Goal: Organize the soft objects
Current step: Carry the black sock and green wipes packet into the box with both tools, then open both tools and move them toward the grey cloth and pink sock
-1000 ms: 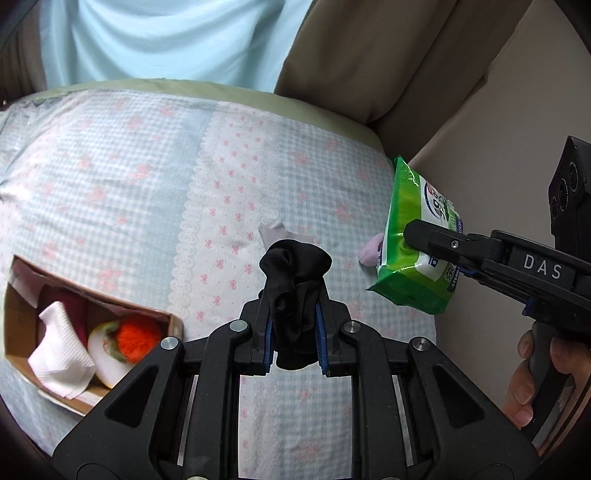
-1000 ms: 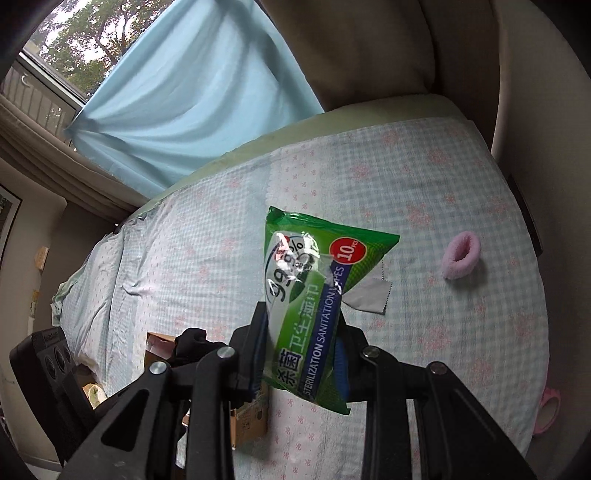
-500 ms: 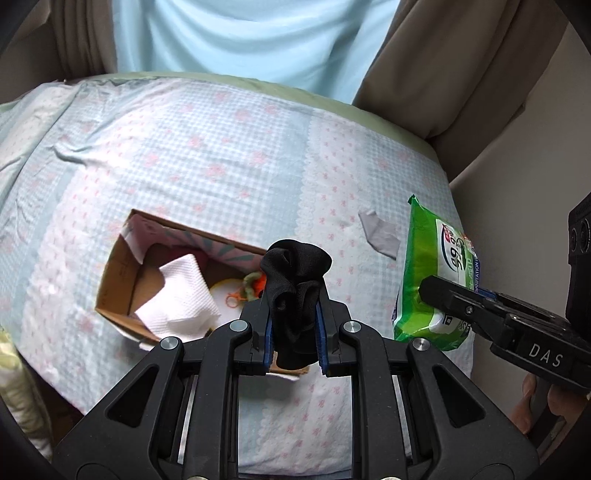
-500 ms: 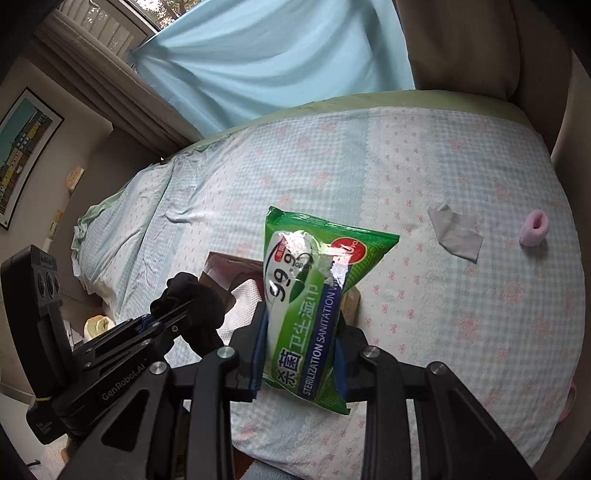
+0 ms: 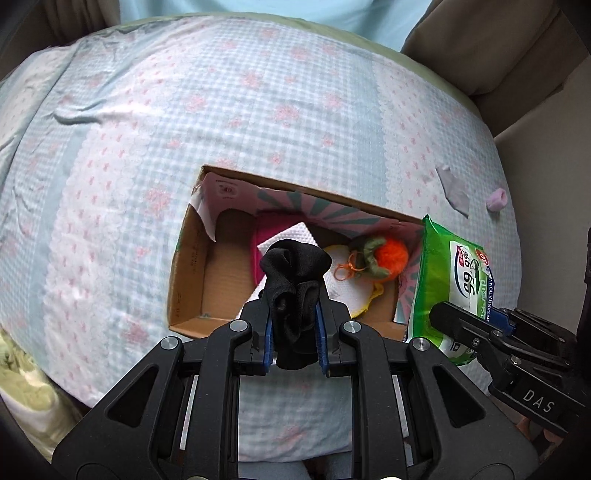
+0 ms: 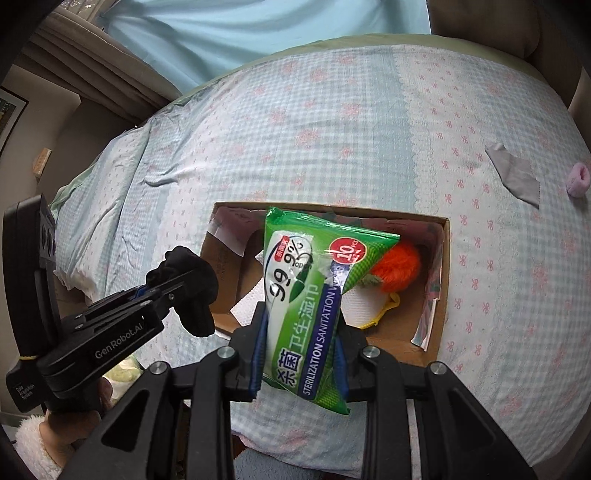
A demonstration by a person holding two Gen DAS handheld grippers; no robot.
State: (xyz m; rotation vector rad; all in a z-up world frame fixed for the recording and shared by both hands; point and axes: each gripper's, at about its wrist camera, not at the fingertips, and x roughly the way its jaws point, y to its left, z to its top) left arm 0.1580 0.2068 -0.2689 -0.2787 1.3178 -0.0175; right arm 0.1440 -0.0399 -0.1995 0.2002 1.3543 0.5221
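Note:
My left gripper (image 5: 294,328) is shut on a bunched black sock (image 5: 293,280) and holds it above the near side of an open cardboard box (image 5: 184,273) on the bed. My right gripper (image 6: 301,354) is shut on a green pack of wet wipes (image 6: 306,295) and holds it over the box (image 6: 441,295). The pack also shows in the left wrist view (image 5: 450,280), at the box's right end. The left gripper with the sock (image 6: 192,284) shows in the right wrist view, left of the box. Inside the box lie a white tissue (image 5: 291,236), a dark pink cloth (image 5: 271,225) and an orange plush fruit (image 5: 391,253).
The bed has a blue-and-pink checked sheet (image 5: 258,110). A grey cloth piece (image 5: 452,184) and a pink scrunchie (image 5: 496,199) lie on it at the right, near the edge by the wall. A blue curtain (image 6: 258,29) hangs behind the bed.
Both grippers have moved left from the grey cloth and scrunchie to above the cardboard box, each keeping its load. The box has come to the centre of both views.

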